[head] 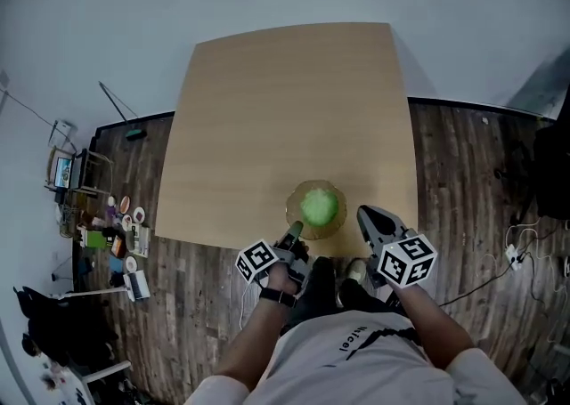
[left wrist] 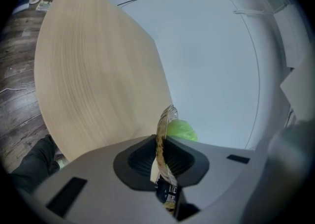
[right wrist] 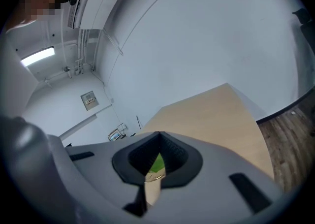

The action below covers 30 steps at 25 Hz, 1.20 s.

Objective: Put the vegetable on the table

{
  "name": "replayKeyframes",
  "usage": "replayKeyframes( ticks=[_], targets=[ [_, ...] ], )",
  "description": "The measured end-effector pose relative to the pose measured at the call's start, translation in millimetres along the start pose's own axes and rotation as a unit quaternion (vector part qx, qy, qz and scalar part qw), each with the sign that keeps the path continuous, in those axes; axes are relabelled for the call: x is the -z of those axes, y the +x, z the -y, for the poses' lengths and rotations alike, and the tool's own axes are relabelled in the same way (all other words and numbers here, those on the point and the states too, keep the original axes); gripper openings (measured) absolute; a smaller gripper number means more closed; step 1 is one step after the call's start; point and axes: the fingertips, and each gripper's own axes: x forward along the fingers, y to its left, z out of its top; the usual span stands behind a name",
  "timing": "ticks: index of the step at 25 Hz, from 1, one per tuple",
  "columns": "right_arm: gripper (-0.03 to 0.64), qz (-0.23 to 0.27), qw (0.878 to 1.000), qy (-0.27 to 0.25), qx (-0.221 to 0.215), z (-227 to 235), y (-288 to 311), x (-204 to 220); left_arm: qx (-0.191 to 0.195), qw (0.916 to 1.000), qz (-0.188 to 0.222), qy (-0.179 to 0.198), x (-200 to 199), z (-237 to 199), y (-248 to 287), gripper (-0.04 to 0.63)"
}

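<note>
Now, left hand-held gripper (left wrist: pixel 159 142): your jaws are nearly together, and the thin rim of the clear amber bowl (head: pixel 294 209) is pinched between the pads. It is a narrow bite on a smooth, curved wall. If you lift or tilt from this hold alone, the rim could slide out of the pads.

Right hand-held gripper (right wrist: pixel 157 138): your jaws are closed to a slit and grip nothing. The green and the rim only show through the gap. From the head view this gripper sits just beside the bowl's right side, apart from it. A careless swing inward could knock the bowl while the left one holds it.

Bowl: it stands close to the desk's near edge. Whether its base rests flat or is slightly raised cannot be told. With one side held and the other free, a pull toward you would likely tip it.

Vegetable (head: pixel 319 206): a round, leafy green lump that lies loose inside the bowl, not yet on the desk itself. If you pour it out quickly, it will probably roll.

Desk (head: pixel 285 101): there is plenty of bare top beyond the bowl and very little on your side. Tip the bowl away from yourself.

Floor (head: pixel 463 181): dark boards lie directly below the near edge, where anything that rolls off will land.
</note>
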Motion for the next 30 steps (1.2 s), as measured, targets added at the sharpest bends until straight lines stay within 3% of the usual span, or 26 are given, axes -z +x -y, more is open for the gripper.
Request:
replayKeyframes(
  ticks=[20,30],
  targets=[
    [0.014,-0.024,0.997,0.027,0.070,60,90,-20,-0.066,0.9962,-0.055,0.013,-73,-75,122,0.051],
    [0.014,-0.032,0.995,0.039,0.082,77,110,-18,-0.063,0.9954,-0.071,0.017,-75,-78,161,0.052]
  ],
)
